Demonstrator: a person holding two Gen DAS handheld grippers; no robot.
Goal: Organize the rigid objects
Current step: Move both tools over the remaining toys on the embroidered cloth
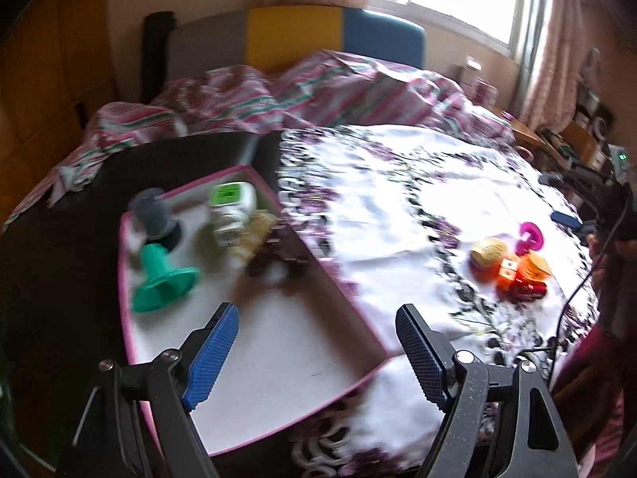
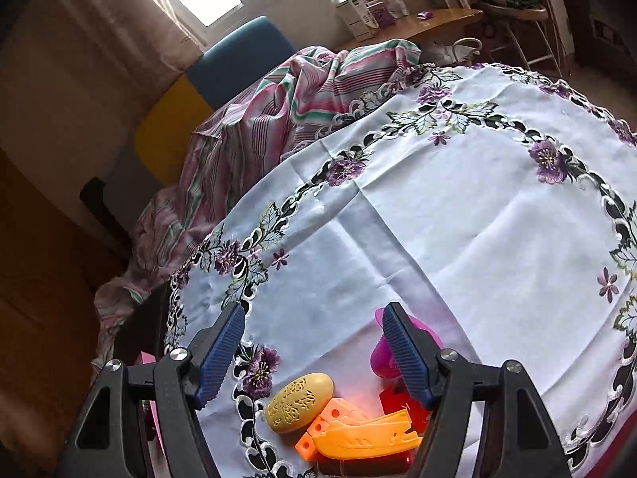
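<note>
A pink-rimmed white box sits on the table's left side, holding a green funnel-shaped piece, a grey one, a white-and-green block and dark pieces. My left gripper is open and empty above the box's near end. On the embroidered cloth lies a pile: a yellow oval piece, orange pieces, a red piece and a magenta piece. My right gripper is open and empty just above the pile.
The white floral tablecloth covers the round table. A bed with a striped pink blanket lies behind. A cable hangs at the table's right edge. A wooden shelf with boxes stands by the window.
</note>
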